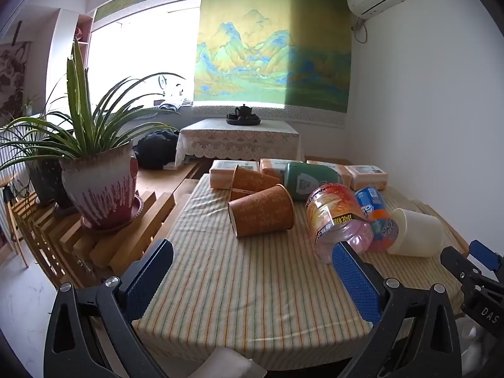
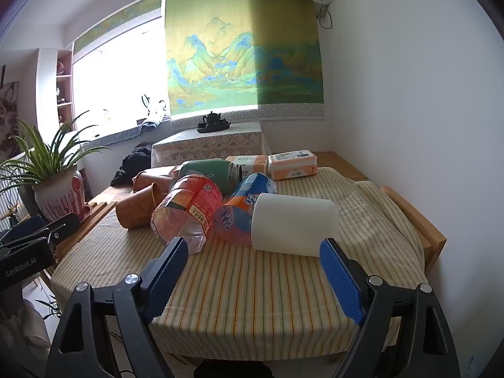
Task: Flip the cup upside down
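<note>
Right wrist view is looking across a bench [image 2: 239, 289] covered in a striped yellow cloth, where nothing of the flipping appears to be done yet. The white cup [image 2: 294, 225] is lying on its side near the middle of the bench, its mouth seemingly pointing right and its closed base touching an orange-and-blue plastic bottle [image 2: 239, 211]. The right gripper [image 2: 253, 271] is hovering just in front of this cup with its blue-padded fingers spread wide, holding nothing and not touching it. Left wrist view is showing the left gripper [image 1: 252, 271] likewise spread wide and empty above the near part of the bench, facing an orange paper cup [image 1: 261, 211] that is lying on its side well beyond the fingers. A second orange paper cup [image 1: 252, 181] is lying behind it, also on its side. A red-labelled clear bottle [image 1: 337, 217] and a green flask [image 1: 310, 179] are lying among the cups, with packs of tissues [image 1: 365, 176] at the far edge. A potted plant [image 1: 97, 186] is standing on a wooden rack to the left. Judging from this, every cup is still waiting to be grasped, lifted, turned and set down on its rim; the white cup looks like the nearest candidate for the right gripper.
</note>
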`<act>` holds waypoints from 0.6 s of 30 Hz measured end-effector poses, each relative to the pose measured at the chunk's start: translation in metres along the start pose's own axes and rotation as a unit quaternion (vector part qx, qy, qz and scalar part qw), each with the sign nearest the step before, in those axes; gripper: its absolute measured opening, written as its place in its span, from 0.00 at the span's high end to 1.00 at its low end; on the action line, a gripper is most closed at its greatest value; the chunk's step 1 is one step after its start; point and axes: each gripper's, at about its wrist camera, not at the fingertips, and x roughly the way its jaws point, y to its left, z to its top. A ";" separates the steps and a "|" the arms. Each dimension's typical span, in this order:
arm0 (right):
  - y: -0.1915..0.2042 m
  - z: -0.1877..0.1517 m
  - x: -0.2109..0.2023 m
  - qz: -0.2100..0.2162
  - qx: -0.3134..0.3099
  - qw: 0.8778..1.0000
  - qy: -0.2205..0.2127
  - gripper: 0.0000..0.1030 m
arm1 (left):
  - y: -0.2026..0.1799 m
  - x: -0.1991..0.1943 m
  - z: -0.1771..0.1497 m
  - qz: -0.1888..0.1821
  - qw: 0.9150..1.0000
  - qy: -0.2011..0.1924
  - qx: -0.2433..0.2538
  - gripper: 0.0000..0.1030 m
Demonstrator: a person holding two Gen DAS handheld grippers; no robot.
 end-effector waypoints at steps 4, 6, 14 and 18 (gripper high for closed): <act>0.000 0.000 0.000 -0.002 -0.002 1.000 0.004 0.20 | -0.005 -0.001 -0.001 0.006 1.000 -0.004 0.006 0.01; 0.000 0.000 0.001 -0.002 -0.002 1.000 0.005 0.20 | -0.003 -0.002 -0.001 0.005 1.000 -0.003 0.004 0.01; -0.003 -0.001 -0.003 -0.004 0.001 1.000 -0.001 0.20 | 0.005 -0.002 0.001 0.013 1.000 -0.012 -0.004 0.01; -0.001 0.000 -0.001 -0.007 0.001 1.000 -0.004 0.20 | 0.004 -0.005 0.001 0.013 1.000 -0.019 -0.001 0.01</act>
